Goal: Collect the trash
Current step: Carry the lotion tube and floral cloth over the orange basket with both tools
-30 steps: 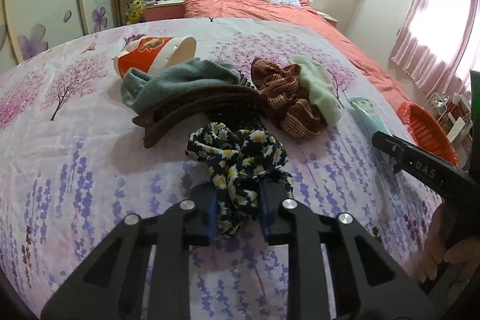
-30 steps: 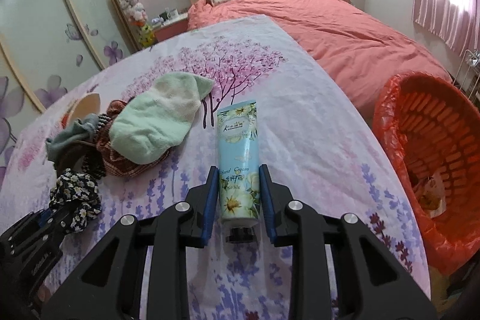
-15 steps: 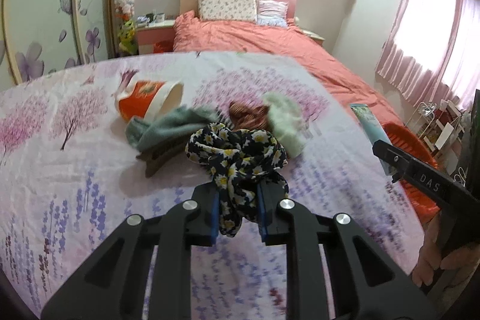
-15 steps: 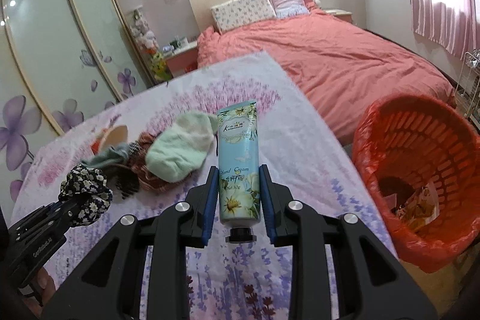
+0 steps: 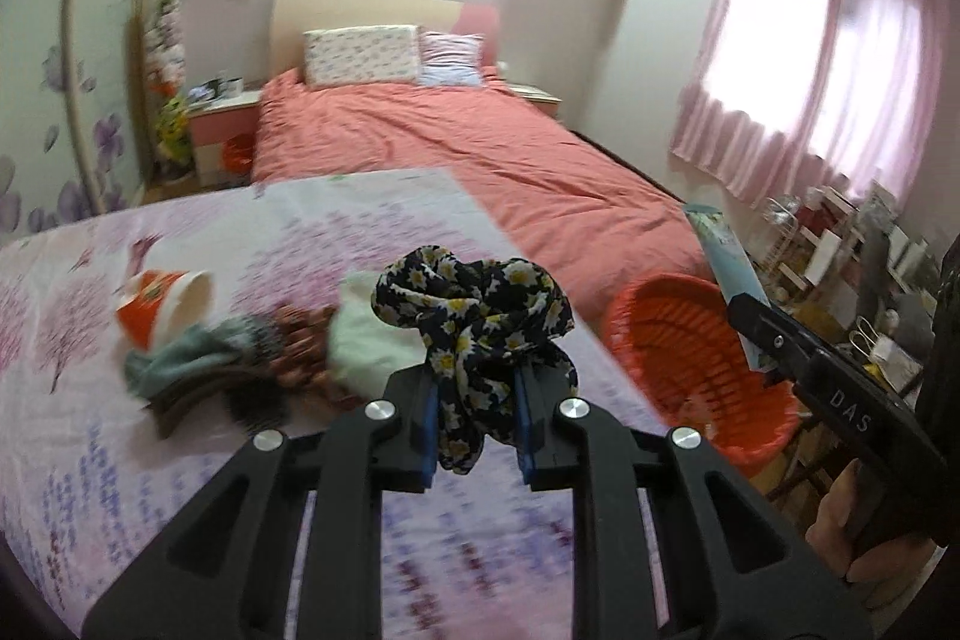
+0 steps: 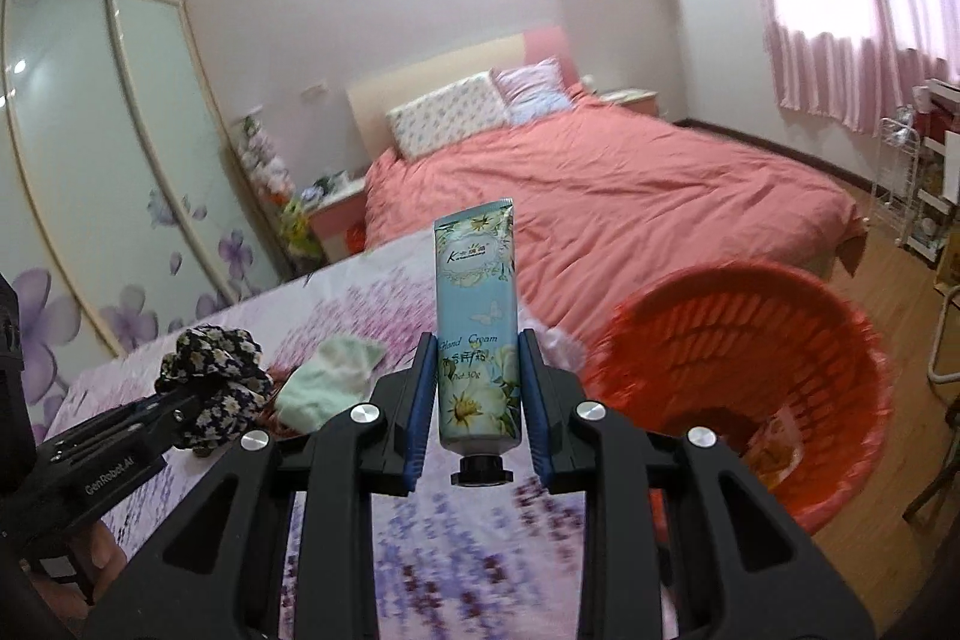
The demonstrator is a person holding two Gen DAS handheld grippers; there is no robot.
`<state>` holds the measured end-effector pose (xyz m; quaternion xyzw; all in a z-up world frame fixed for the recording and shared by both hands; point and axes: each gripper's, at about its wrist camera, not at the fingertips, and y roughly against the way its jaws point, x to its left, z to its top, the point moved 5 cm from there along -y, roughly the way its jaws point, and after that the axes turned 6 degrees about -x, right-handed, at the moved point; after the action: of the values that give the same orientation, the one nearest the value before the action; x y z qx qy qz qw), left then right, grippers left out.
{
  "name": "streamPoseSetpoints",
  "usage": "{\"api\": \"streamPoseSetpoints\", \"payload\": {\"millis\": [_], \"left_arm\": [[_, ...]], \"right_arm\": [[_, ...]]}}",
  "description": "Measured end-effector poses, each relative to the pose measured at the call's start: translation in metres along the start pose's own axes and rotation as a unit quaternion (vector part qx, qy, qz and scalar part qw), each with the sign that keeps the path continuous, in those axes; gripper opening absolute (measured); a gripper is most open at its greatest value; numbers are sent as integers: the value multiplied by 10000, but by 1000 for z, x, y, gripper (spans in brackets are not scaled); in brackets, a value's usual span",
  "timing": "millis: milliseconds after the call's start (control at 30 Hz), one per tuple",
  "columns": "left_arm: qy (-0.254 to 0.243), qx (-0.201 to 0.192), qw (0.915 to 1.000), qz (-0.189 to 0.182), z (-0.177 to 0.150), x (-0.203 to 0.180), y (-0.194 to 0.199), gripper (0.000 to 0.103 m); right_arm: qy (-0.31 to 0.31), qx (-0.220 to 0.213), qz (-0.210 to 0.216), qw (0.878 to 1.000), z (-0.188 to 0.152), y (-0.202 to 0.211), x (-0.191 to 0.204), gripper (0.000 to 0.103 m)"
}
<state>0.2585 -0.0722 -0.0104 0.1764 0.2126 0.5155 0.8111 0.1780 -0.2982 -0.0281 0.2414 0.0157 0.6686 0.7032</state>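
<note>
The floral scrunchie [image 5: 474, 316] was clamped between the pads of the left gripper [image 5: 474, 424], held clear above the counter [image 5: 120, 460]. The hand cream tube [image 6: 477, 316] was clamped upright in the right gripper [image 6: 477, 400] — cap toward the camera — beside the red basket [image 6: 840, 340]. On the counter lay a green cloth [image 6: 324, 376], a grey sock [image 5: 180, 358] and a tipped paper cup [image 5: 162, 304] — all well behind the grippers.

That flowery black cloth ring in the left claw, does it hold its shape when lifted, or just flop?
Probably floppy: the floral scrunchie bunches in loose folds above the left claw, and a tail of it droops below the pads. It looks light, since the thin cloth sits high without sagging much. It seems unlikely to slip, being squeezed between both pads.
</note>
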Motion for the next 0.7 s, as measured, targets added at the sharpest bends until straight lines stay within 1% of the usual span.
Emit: {"api": "streamPoseSetpoints", "payload": {"millis": [200,300,400,600,700], "left_arm": [[-254,75,9985,-483,8,-60,-22,20],[-380,160,9965,-727,7,-90,-38,20],[-467,260,9944,-916,4,-113,-54,20],[-674,471,9894,-1193,-4,-156,-90,20],[-691,605,9875,-1281,-8,-170,-108,21]], "right_arm": [[-247,-261,-375,9986,16,12,-46,28],[-455,-303,-547,9970,18,12,-69,28],[-619,-307,-664,9954,18,9,-90,28],[-929,-297,-805,9920,15,1,-125,28],[-1135,-274,-848,9895,13,-5,-141,28]]}}
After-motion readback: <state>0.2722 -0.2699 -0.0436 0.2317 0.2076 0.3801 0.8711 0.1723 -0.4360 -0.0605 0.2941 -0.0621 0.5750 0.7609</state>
